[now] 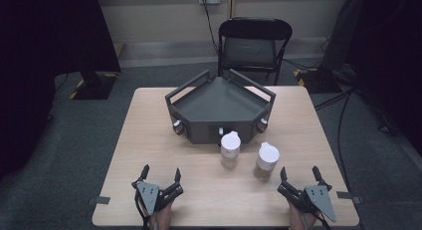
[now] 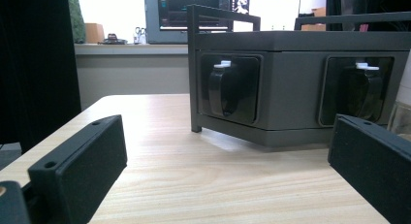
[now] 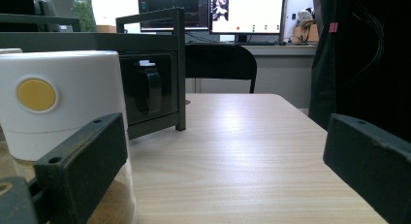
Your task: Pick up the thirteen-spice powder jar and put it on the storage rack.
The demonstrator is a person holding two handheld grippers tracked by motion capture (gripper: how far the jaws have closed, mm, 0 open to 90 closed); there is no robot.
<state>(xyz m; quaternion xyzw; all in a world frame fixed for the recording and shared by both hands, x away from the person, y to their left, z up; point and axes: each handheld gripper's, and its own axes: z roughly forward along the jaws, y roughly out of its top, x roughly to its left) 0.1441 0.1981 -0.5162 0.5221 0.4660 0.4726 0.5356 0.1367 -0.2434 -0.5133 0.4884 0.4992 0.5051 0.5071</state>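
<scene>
A dark grey angular rack with three front sockets stands at the middle of the wooden table. Two clear jars with white lids stand before it: one near the centre, another to its right. My left gripper rests open near the front left edge, with nothing between its jaws. My right gripper rests open near the front right, just right of the second jar. In the left gripper view the rack is ahead. In the right gripper view the white-lidded jar stands close by the left jaw.
A black folding chair stands behind the table. Black curtains hang at both sides, and cables run over the grey carpet at the right. Tape marks sit at the table's front corners. Monitors show far off in the right gripper view.
</scene>
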